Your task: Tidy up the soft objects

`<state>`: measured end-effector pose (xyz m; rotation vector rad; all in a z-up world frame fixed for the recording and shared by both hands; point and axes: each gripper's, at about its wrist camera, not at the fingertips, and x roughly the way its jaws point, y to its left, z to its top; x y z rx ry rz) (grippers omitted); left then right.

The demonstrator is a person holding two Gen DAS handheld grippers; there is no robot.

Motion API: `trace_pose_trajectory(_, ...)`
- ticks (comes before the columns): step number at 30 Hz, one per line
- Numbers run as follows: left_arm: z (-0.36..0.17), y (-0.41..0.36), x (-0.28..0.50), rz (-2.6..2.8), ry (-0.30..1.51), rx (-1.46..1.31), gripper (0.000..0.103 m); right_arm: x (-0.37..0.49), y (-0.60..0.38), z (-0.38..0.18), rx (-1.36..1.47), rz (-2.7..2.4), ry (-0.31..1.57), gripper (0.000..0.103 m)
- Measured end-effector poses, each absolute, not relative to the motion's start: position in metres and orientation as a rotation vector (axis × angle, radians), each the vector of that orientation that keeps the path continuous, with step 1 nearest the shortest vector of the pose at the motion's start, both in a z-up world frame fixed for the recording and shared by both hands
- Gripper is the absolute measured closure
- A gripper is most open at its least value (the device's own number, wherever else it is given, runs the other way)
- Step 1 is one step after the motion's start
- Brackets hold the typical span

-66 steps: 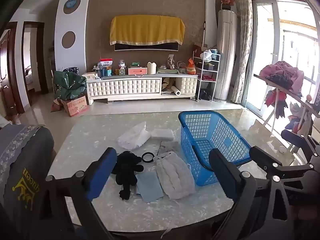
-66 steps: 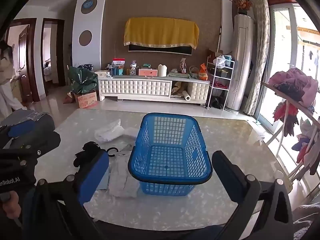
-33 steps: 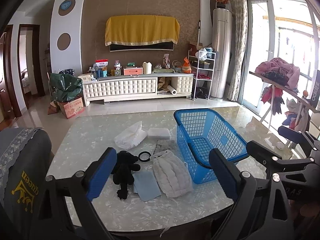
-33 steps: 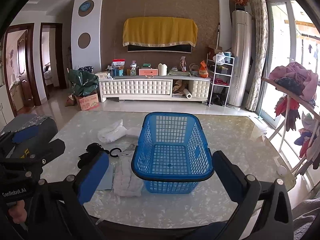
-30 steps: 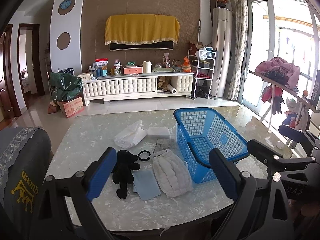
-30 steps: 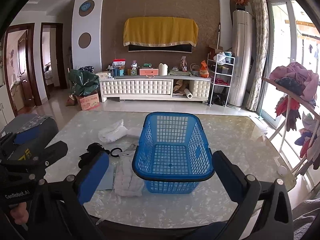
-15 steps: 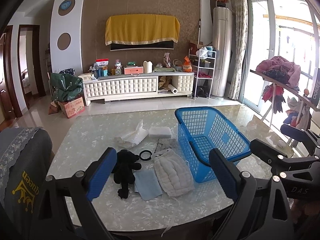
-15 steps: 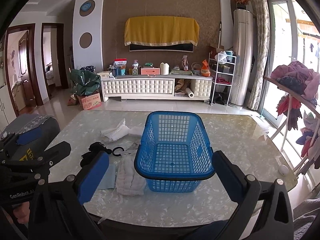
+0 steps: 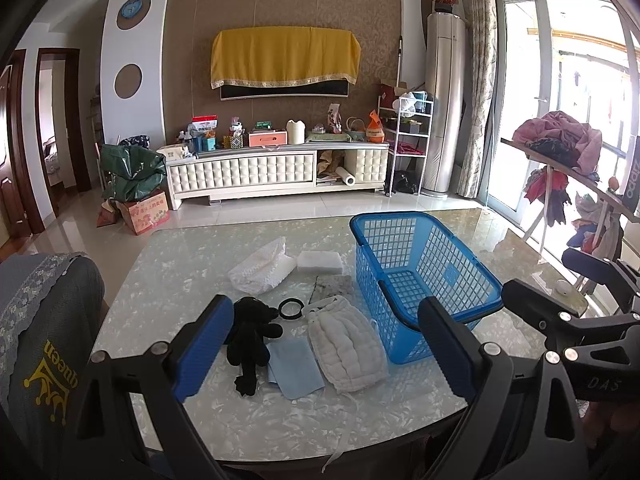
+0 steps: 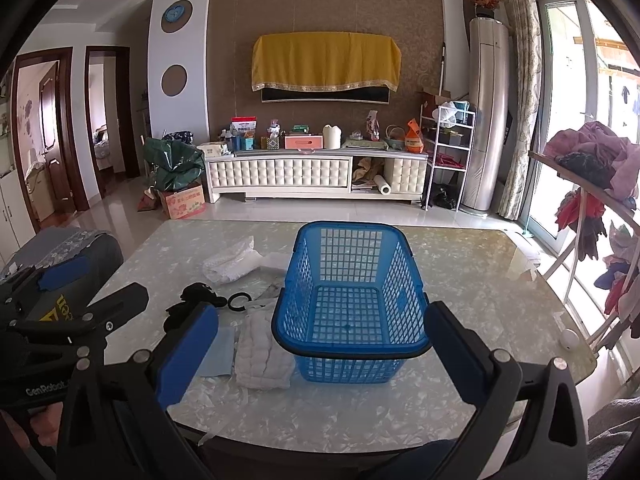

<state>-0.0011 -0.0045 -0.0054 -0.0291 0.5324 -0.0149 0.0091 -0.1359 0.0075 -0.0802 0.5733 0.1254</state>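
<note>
Lying beyond left tongs (image 9: 326,350) (both wide apart): black plush toy (image 9: 251,334).

Each gripper is built of matte black angular struts studded with silver screw heads. The left gripper (image 9: 326,350) and the right gripper (image 10: 318,354) are each tipped with blue ribbed pads (image 9: 204,350). White lettering "GenRobot" and "DAS" is printed on the frames. Bare skin of a hand (image 10: 44,420) is glimpsed under the left frame.

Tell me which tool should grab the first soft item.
Probably left. The left tool is open and faces the black plush and white cloth; the right tool faces the empty basket.
</note>
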Motion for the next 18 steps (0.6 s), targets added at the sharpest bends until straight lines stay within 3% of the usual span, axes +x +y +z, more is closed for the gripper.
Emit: trace_pose_trajectory(18,-0.0059,-0.007,-0.0012,-0.022,0.533,-0.016,0.01,0.0121,-0.1368,0.0096,-0.087,0.128,0.568,0.0)
